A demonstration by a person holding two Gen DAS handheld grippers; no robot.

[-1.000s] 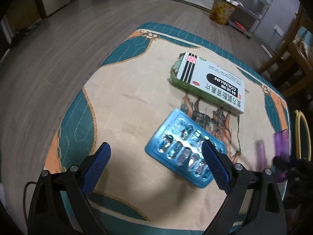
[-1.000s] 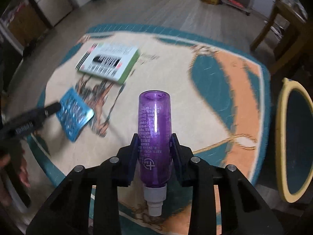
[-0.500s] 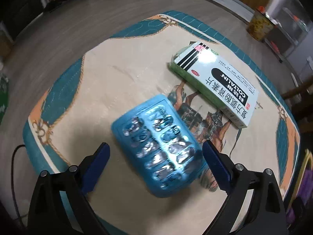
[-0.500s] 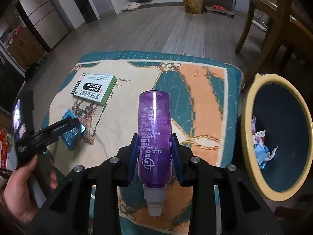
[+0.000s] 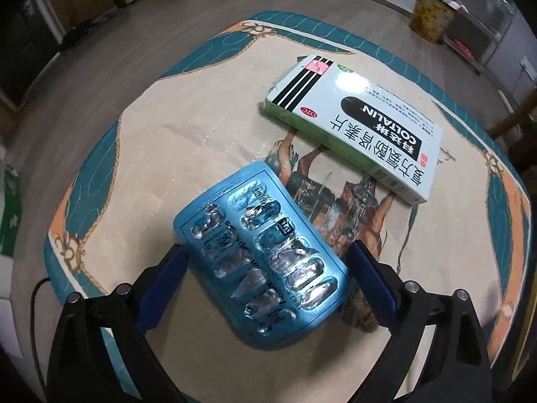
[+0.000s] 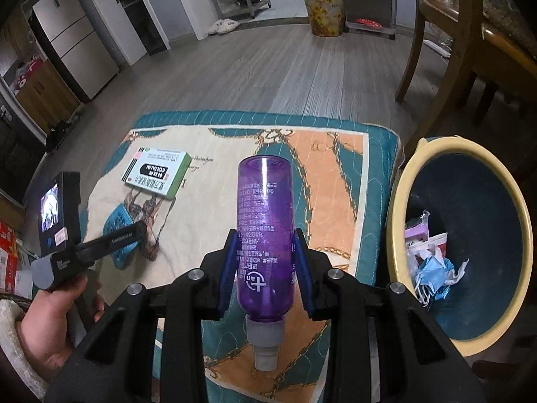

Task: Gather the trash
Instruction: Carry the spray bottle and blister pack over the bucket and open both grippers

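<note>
A blue blister pack lies on the patterned rug, between the wide-apart fingers of my left gripper, which is open; the pads stand close to its two long edges. Beyond it rests a white and green medicine box. My right gripper is shut on a purple plastic bottle, held above the rug with its grey cap toward the camera. The right wrist view also shows the medicine box, the blister pack and the left gripper over it, held by a hand.
A round bin with a yellow rim stands just right of the rug, with crumpled paper and masks inside. Wooden chair legs rise behind it. Grey wood floor surrounds the rug; a patterned can stands far back.
My left gripper has come down and forward, so the blister pack now sits between its fingers. My right gripper has risen and swung right with the bottle, bringing the bin into view.
</note>
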